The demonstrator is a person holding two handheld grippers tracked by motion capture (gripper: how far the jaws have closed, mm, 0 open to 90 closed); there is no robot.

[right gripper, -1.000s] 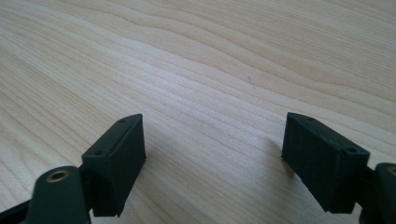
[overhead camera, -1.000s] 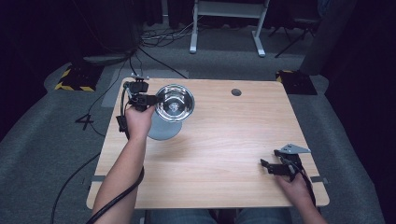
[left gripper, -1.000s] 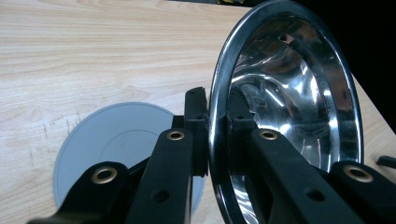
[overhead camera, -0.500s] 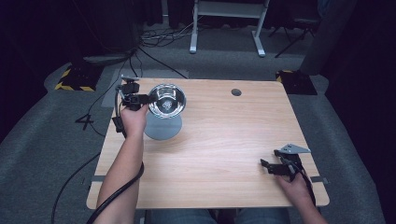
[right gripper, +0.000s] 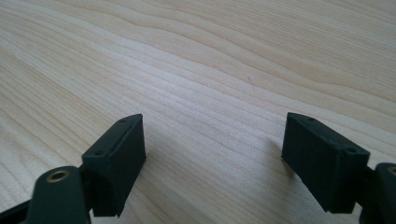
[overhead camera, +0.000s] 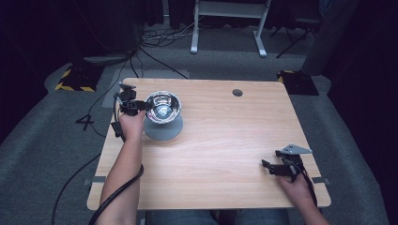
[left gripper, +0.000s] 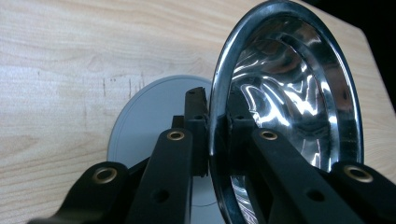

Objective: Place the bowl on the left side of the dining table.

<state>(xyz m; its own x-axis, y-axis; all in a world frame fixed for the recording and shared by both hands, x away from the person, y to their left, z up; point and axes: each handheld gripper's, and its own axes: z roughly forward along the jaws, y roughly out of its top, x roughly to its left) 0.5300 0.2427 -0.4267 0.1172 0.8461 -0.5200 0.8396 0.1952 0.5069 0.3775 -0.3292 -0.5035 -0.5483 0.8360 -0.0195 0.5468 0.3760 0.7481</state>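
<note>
Left gripper (overhead camera: 137,107): jaws clamped on the rim of the steel bowl (overhead camera: 163,106), one inside, one outside.
Bowl: lifted and tilted above the grey disc (overhead camera: 164,129), toward the table's (overhead camera: 225,140) far left corner.
Right gripper (overhead camera: 278,168): jaws wide apart, empty, well away from the disc, by the near right edge.
Risk: thin rim pinch; the slick bowl could pivot or slip, judging by the tilt.
Unclear: the bowl's underside; whether it touches the disc.
</note>
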